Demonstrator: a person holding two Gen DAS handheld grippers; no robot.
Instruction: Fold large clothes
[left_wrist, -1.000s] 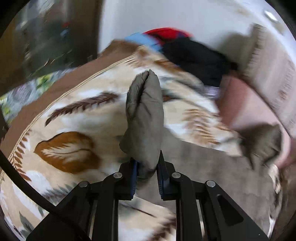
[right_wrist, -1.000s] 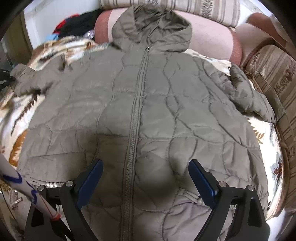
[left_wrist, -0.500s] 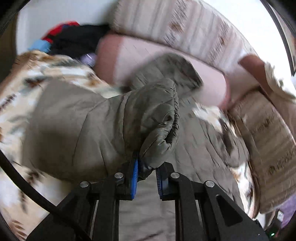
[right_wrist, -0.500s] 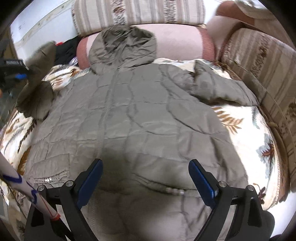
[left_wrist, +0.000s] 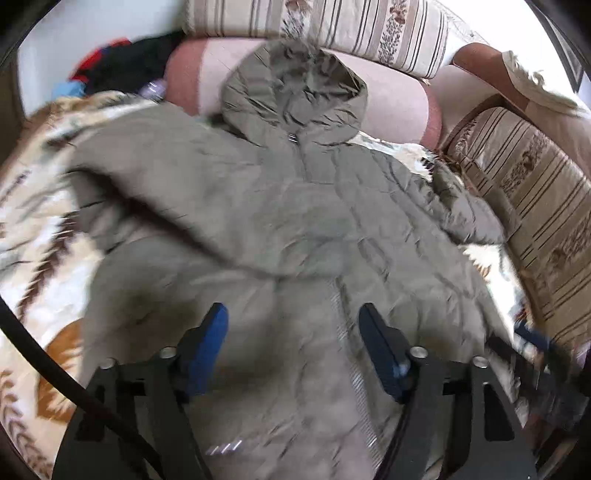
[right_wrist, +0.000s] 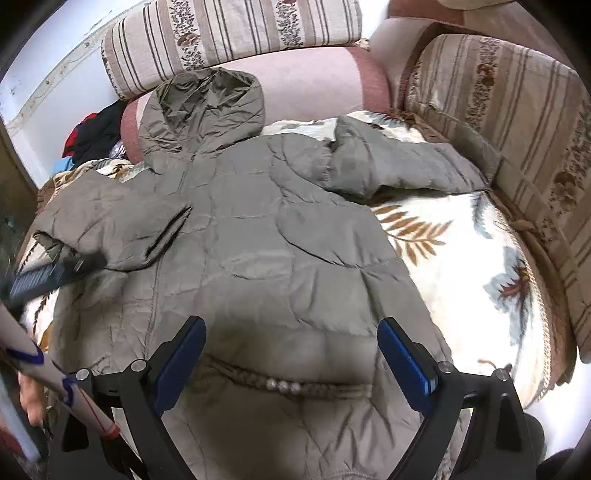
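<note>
An olive quilted hooded jacket (left_wrist: 295, 221) lies front up on a leaf-patterned blanket (left_wrist: 40, 229), hood (left_wrist: 295, 92) toward the sofa back. Its left sleeve (left_wrist: 177, 192) is folded across the chest. Its other sleeve (right_wrist: 399, 170) lies out to the right. My left gripper (left_wrist: 293, 339) is open and empty above the jacket's lower front. My right gripper (right_wrist: 291, 354) is open and empty above the hem area, also over the jacket (right_wrist: 258, 240). The left gripper shows blurred at the left edge of the right wrist view (right_wrist: 44, 277).
Striped sofa cushions (right_wrist: 229, 40) and a pink bolster (right_wrist: 314, 85) line the back; a striped armrest (right_wrist: 517, 129) bounds the right. A pile of dark and red clothes (right_wrist: 92, 133) lies at the far left. The blanket (right_wrist: 461, 258) shows bare right of the jacket.
My left gripper carried the left sleeve across the jacket's chest, opened and let it go. My right gripper turned a little to the right, staying open.
</note>
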